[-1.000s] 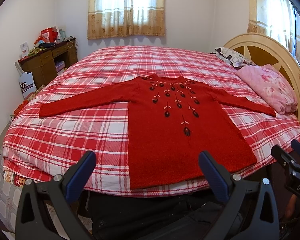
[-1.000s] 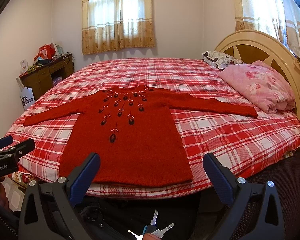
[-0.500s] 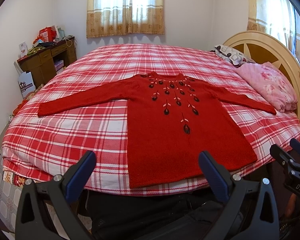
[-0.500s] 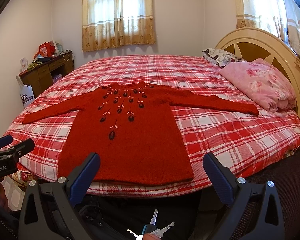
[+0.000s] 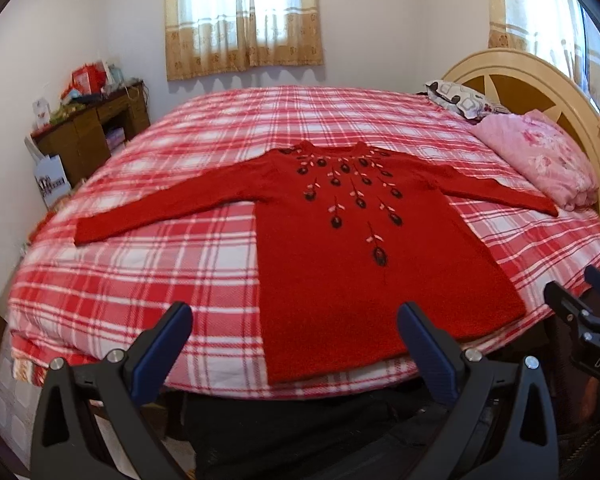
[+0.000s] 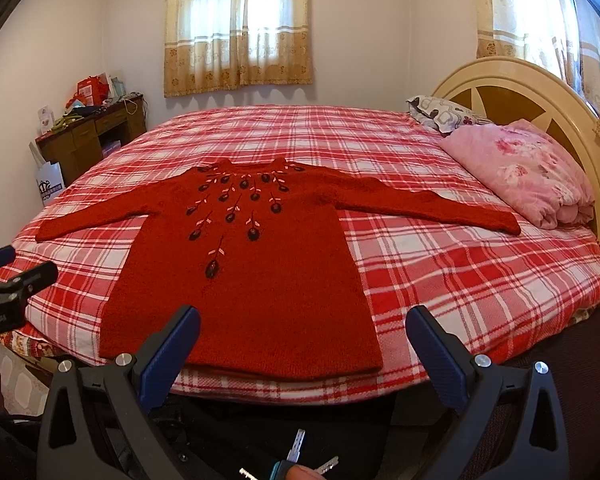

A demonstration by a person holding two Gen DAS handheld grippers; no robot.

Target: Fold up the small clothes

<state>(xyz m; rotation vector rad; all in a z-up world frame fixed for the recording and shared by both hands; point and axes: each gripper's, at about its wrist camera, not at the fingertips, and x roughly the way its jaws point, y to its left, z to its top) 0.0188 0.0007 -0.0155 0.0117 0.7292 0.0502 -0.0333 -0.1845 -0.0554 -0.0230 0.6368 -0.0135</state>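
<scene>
Currently, step: pre-fold; red sweater [image 5: 364,264] lies flat on plaid bed [image 5: 148,280], sleeves spread, hem at near edge.
Claws: left gripper [image 5: 296,348] and right gripper [image 6: 302,350] both spread wide, holding nothing.
Next: probably pinch a sleeve cuff, fold inward.
Room: open bedspread all round; pink pillow [image 6: 524,172] near right cuff.

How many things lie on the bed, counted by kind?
Red sweater: 1
Patterned pillow: 1
Pink floral quilt: 1
Total: 3, all on the plaid bedspread
</scene>
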